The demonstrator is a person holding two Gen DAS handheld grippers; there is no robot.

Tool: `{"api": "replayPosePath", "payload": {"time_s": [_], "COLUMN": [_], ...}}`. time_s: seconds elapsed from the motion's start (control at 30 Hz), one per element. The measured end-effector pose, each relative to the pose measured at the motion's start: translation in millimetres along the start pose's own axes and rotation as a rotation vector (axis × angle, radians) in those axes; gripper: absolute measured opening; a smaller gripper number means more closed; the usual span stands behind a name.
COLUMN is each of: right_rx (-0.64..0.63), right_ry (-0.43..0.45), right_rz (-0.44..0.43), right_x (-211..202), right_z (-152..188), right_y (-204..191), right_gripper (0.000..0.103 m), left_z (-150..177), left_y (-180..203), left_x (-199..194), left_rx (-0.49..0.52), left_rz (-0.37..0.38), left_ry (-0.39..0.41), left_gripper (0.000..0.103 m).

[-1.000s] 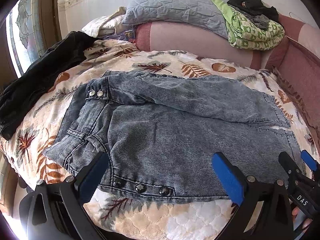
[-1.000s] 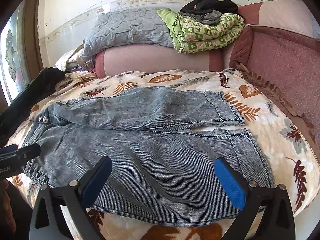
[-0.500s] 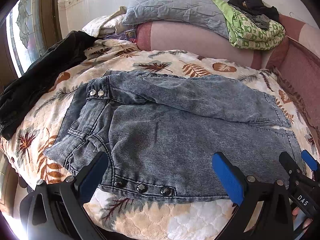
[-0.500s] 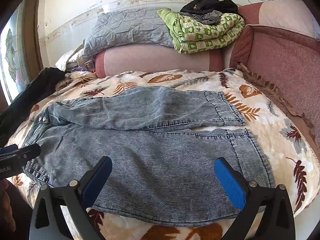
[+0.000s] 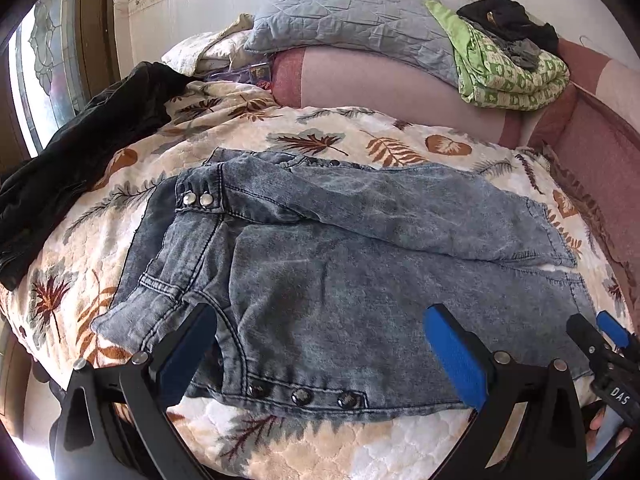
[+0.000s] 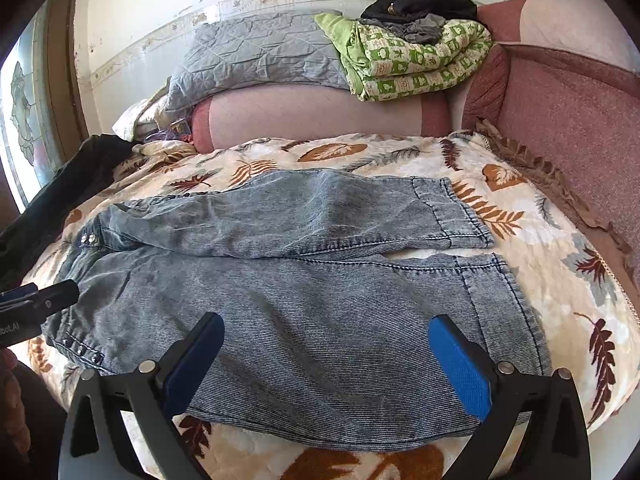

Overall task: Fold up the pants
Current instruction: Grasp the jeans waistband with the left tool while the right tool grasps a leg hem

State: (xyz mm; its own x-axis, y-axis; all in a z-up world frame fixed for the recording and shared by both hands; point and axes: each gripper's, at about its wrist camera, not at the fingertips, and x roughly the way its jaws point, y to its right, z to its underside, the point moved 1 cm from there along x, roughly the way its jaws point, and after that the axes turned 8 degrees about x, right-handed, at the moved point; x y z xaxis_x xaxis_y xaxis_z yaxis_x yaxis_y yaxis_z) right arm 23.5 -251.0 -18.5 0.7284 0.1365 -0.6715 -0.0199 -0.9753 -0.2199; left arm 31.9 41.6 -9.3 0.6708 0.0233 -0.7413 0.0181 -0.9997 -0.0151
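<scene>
A: Which way are the faded grey-blue denim pants [image 6: 304, 300] running from the tools?

B: Crosswise. They are lying flat on the cream leaf-print quilted bedspread [image 6: 532, 232], long axis going left to right in front of both grippers, so neither tool is looking down the length of a leg. The snap-studded waistband [image 5: 196, 200] is sitting ahead and to the left of the left gripper [image 5: 320, 344]; the two hemmed leg cuffs [image 6: 504, 300] are lying ahead and to the right of the right gripper [image 6: 326, 354].

A: And the legs themselves?

B: Side by side, the near leg just beyond the blue pads, the far leg behind it, overlapping near the crotch and parting slightly at the cuffs.

A: Are the tools gripping anything?

B: No. Both are hanging with their jaws spread wide and nothing between the pads; the near edge of the near leg is passing just under and ahead of them. I cannot tell whether the pads are touching the cloth.

A: So who takes which end?

B: I am judging that the left one is nearer the waist and the right one nearer the cuffs, so a lengthwise fold, near leg over far, would be calling for each to pinch the near edge on its own side and carry it away from the person.
</scene>
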Motion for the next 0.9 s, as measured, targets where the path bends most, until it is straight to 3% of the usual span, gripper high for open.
{"api": "replayPosePath", "payload": {"time_s": [0.1,0.27,0.4,0.47,0.53,0.63,0.83,0.9], "right_rx": [0.082,0.220,0.322,0.326,0.327,0.346,0.293,0.274], "right_ry": [-0.012,-0.029,-0.216,-0.290,-0.322,-0.379,-0.405,-0.421], "right_rz": [-0.113,-0.163,-0.133,-0.090,-0.014,0.033,0.096,0.102], "right_x": [2,24,83,118,148,190,234,245], "right_z": [-30,-99,-149,-168,-184,-198,-214,-214], "right_y": [21,76,123,139,155,172,173,171], "right_gripper": [0.103,0.103,0.103,0.095,0.082,0.071,0.071,0.071], "left_z": [-27,-74,-101,-111,-121,-134,-159,-163], "left_y": [-32,-76,-111,-125,-138,-155,-178,-185], "left_x": [11,37,74,94,114,143,182,191], "left_rx": [-0.054,-0.028,-0.056,-0.088,-0.115,-0.158,-0.197,-0.227], "left_rz": [0.008,-0.083,-0.037,0.006,0.037,0.073,0.092,0.123], "left_ry": [-0.020,-0.024,-0.068,-0.098,-0.125,-0.156,-0.174,-0.183], "left_gripper": [0.103,0.103,0.103,0.103,0.103,0.103,0.098,0.081]}}
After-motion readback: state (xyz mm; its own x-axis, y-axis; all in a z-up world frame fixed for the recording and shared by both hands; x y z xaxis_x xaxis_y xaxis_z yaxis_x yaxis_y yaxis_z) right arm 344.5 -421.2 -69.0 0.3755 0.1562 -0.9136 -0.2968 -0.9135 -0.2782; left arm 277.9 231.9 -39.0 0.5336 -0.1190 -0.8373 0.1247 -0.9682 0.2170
